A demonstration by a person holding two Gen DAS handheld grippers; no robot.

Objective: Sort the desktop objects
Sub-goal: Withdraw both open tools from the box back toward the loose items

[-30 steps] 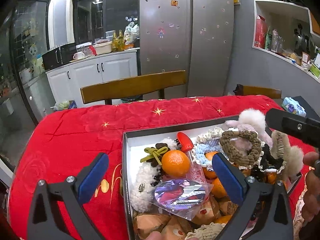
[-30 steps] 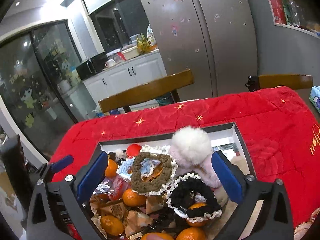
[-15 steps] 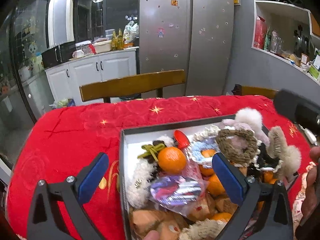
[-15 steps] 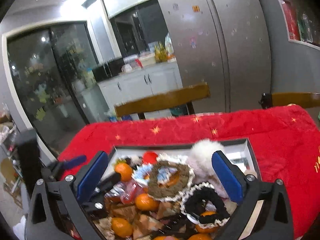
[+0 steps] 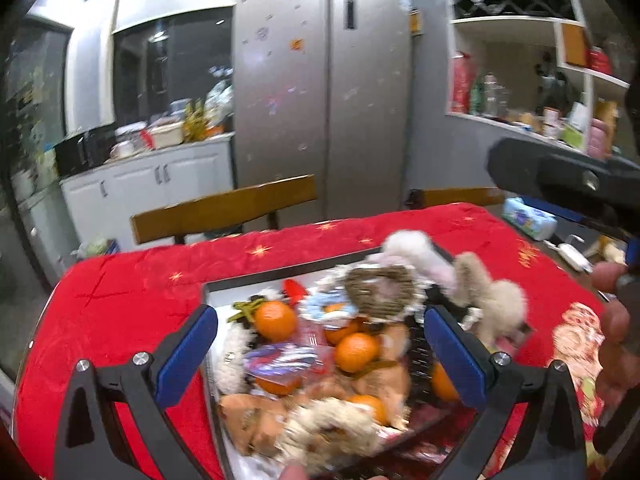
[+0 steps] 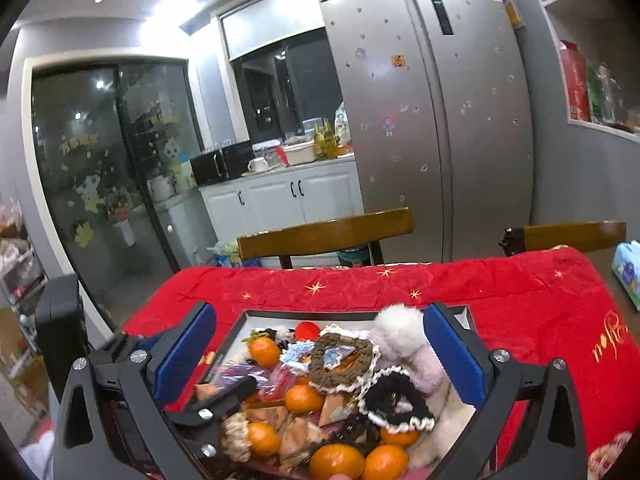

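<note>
A dark-rimmed box lies on the red tablecloth. It holds oranges, several scrunchies, a white pompom, snack packets and a round badge in plastic. My left gripper is open and empty, raised above the near part of the box. My right gripper is open and empty, also above the box. Part of the left gripper shows in the right wrist view.
Wooden chairs stand behind the table. A tissue pack and a white charger lie on the bare table to the right. Kitchen cabinets and a fridge are behind.
Both grippers have lifted and pulled back from the box, so the views tilt up toward the kitchen. Both stay open and empty. The left wrist view is now blurred by motion.
</note>
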